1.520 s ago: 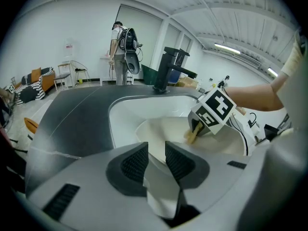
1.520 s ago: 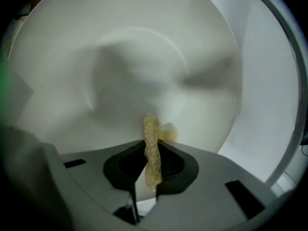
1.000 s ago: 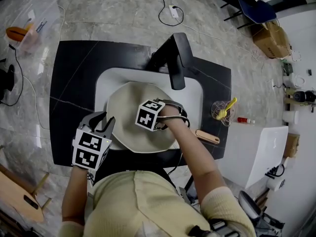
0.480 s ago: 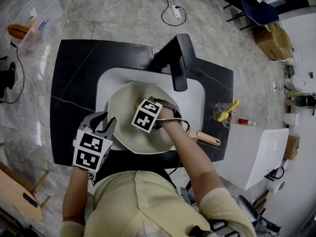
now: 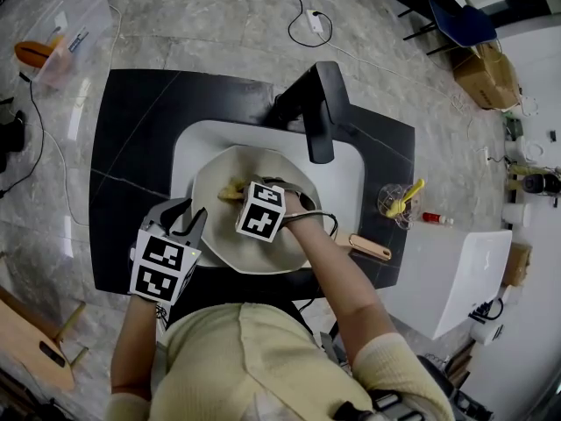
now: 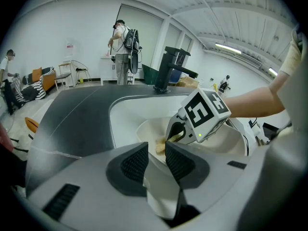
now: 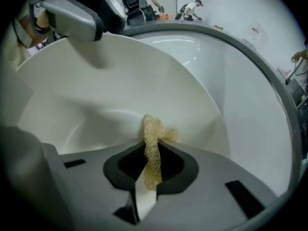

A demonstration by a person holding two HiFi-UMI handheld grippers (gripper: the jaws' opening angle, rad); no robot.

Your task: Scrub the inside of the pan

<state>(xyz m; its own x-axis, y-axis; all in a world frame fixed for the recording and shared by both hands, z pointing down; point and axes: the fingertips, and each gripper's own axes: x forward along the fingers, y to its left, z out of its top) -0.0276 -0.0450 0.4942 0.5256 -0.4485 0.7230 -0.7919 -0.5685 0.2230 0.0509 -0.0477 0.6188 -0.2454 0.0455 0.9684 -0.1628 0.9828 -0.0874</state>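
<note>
A cream pan (image 5: pixel 215 231) lies in the white sink (image 5: pixel 351 160). My left gripper (image 5: pixel 186 220) is shut on the pan's near-left rim; in the left gripper view the rim (image 6: pixel 159 186) sits between the dark pads (image 6: pixel 134 163). My right gripper (image 5: pixel 245 193) is inside the pan, shut on a yellow mesh scrubber (image 5: pixel 230 191). The right gripper view shows the scrubber (image 7: pixel 153 138) pinched between the jaws and pressed against the pan's inner wall (image 7: pixel 120 81). From the left gripper view, the right gripper (image 6: pixel 175 134) and the scrubber (image 6: pixel 161 146) are low in the pan (image 6: pixel 231 138).
A black faucet (image 5: pixel 320 112) overhangs the sink's far side, set in a black countertop (image 5: pixel 131 147). To the right of the sink stand a glass with a yellow tool (image 5: pixel 396 198), a wooden-handled tool (image 5: pixel 368 245) and a small red item (image 5: pixel 434 218). Cables cross the floor.
My right gripper has turned and shifted slightly left inside the pan, and the yellow scrubber now shows at its left. The left gripper and the pan have stayed put.
</note>
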